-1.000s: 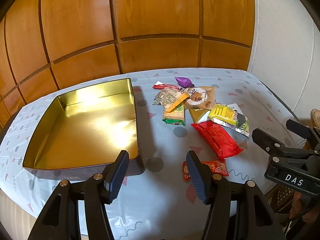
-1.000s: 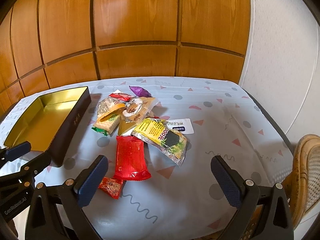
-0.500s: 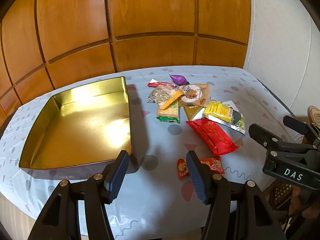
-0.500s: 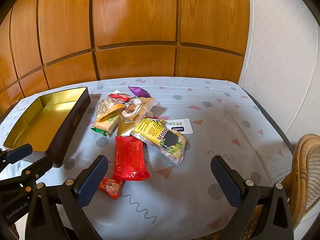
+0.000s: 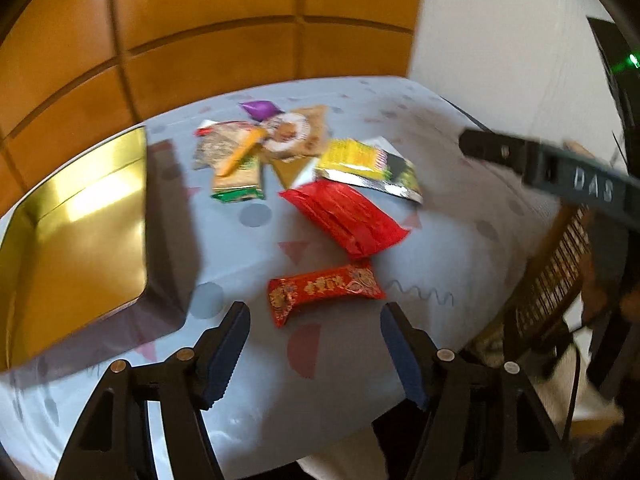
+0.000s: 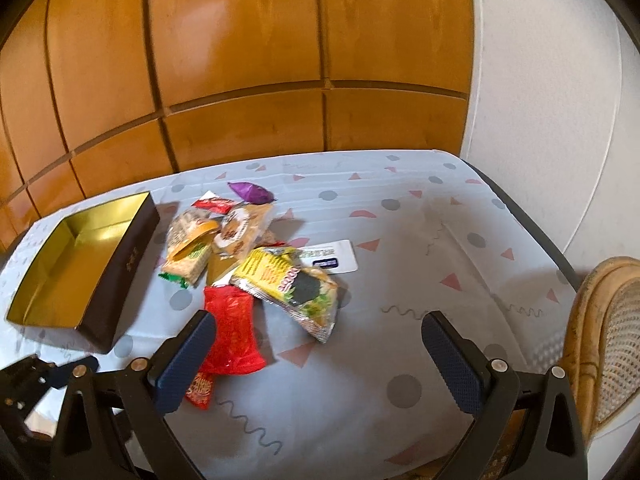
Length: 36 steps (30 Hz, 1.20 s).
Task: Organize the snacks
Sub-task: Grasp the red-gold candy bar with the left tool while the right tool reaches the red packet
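A pile of snack packets lies on the patterned tablecloth. A small red packet with gold print [image 5: 324, 289] lies nearest, just beyond my left gripper [image 5: 314, 334], whose jaws are opening with nothing between them. Behind it lie a larger red packet [image 5: 346, 216], a yellow packet [image 5: 368, 166], a green-ended packet [image 5: 237, 178] and a purple candy [image 5: 260, 109]. The empty gold-lined box [image 5: 72, 216] sits at the left. In the right wrist view my right gripper [image 6: 320, 348] stands wide open above the cloth, beside the red packet [image 6: 232, 328] and the yellow packet [image 6: 288, 284].
Wooden wall panels run behind the table. A wicker chair [image 6: 604, 336] stands at the right edge of the table. A white card [image 6: 332, 258] lies behind the yellow packet. The right gripper's black frame [image 5: 560, 172] crosses the right side of the left wrist view.
My left gripper has swung right and down towards the small red packet, and its jaws have spread wider. The box has slid to the left edge of its view. The right gripper has shifted slightly.
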Motion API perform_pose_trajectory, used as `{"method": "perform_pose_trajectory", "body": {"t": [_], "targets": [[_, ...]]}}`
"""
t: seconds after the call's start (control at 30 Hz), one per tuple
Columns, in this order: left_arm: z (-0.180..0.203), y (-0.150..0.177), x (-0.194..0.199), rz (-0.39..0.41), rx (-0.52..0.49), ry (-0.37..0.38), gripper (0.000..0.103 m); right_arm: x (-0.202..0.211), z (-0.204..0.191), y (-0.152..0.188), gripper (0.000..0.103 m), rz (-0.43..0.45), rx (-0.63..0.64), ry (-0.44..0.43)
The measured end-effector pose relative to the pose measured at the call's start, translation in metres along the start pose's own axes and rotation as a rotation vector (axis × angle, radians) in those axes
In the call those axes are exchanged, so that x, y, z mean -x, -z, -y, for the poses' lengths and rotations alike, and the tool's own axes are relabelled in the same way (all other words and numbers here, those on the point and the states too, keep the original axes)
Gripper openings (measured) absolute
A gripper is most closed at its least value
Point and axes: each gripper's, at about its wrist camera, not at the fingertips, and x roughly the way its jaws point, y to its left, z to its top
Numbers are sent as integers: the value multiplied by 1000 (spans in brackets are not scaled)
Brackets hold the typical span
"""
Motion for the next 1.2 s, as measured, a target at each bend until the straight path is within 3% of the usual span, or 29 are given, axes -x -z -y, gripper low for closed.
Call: {"method": "perform_pose_trajectory", "body": {"t": [0.17,0.23,0.47,0.57,0.6,0.7,0.8,1.0,1.1,1.2], "targets": [[8,-1,-21,-91,-253,57,69,0,15,-5,103,-9,-34,-14],[11,-3,-34,-111,-328,47,72,-3,19,-5,103,-22,-44,-29],[8,-22,-64,-150,-376,111,79,-14,20,0,103,-66,-28,-54],[5,-24,-71,-141,-345,165,78,-19,20,2,103,-92,-33,-73],[3,-23,-70,-138,-324,182,73,-21,20,3,103,-99,-36,-79],[-5,-15,-61,-111,-277,199,41,-25,20,3,103,-117,-42,-94],[-18,-6,-50,-96,-197,212,23,-33,18,2,103,-141,-57,-130],[-34,19,-33,-62,-97,199,22,-64,0,-3,98,-251,-113,-289],[-39,27,-26,-51,-66,188,22,-85,-15,-4,88,-318,-115,-327],[-44,34,-18,-43,-25,181,22,-104,-32,-4,87,-386,-120,-360]]}}
